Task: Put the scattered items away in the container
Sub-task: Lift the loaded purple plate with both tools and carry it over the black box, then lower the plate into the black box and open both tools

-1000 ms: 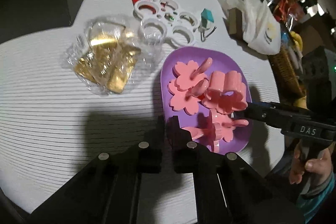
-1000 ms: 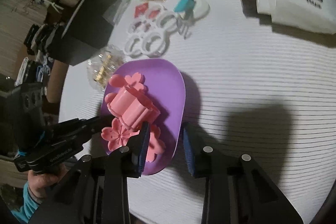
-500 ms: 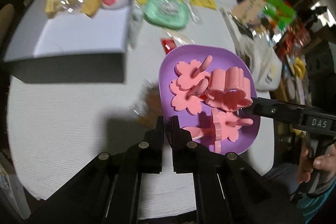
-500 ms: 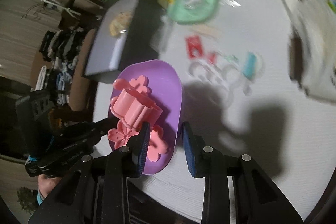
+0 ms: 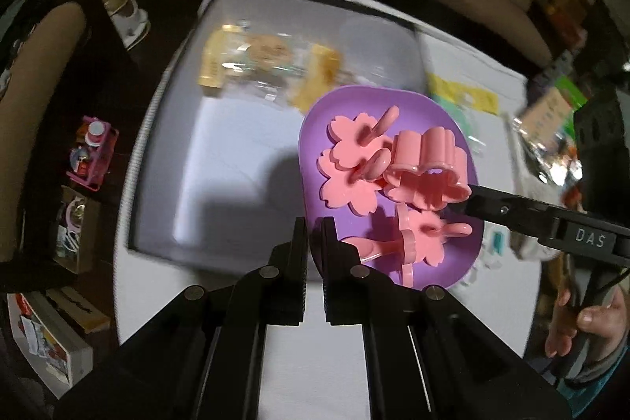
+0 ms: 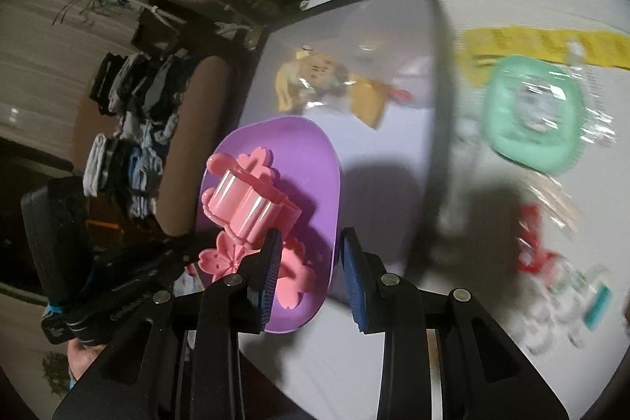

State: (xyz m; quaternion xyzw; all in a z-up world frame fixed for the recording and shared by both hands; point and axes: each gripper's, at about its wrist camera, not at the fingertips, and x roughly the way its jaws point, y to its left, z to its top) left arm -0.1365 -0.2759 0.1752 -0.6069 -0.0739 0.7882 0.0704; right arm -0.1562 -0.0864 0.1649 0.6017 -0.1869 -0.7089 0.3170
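Note:
A purple tray (image 5: 315,128) (image 6: 315,152) carries several pink flower-shaped cutters (image 5: 354,164) (image 6: 252,207). It is lifted above the table and hangs over the near right part of a big open white box (image 5: 220,144) (image 6: 393,73). My left gripper (image 5: 313,235) is shut on the tray's near rim. My right gripper (image 6: 309,254) straddles the opposite rim, one finger over the tray and one outside; its arm shows in the left wrist view (image 5: 512,207). Clear packets with yellow items (image 5: 267,65) (image 6: 327,85) lie in the box.
On the white table right of the box lie a green lidded dish in wrap (image 6: 531,113), a yellow strip (image 6: 543,46), a red packet (image 6: 531,243) and clear white ring moulds (image 6: 563,302). Sofa and clutter surround the table.
Both grippers have carried the purple tray up off the table and leftward, from beside the ring moulds to above the white box. The grips on the tray are unchanged.

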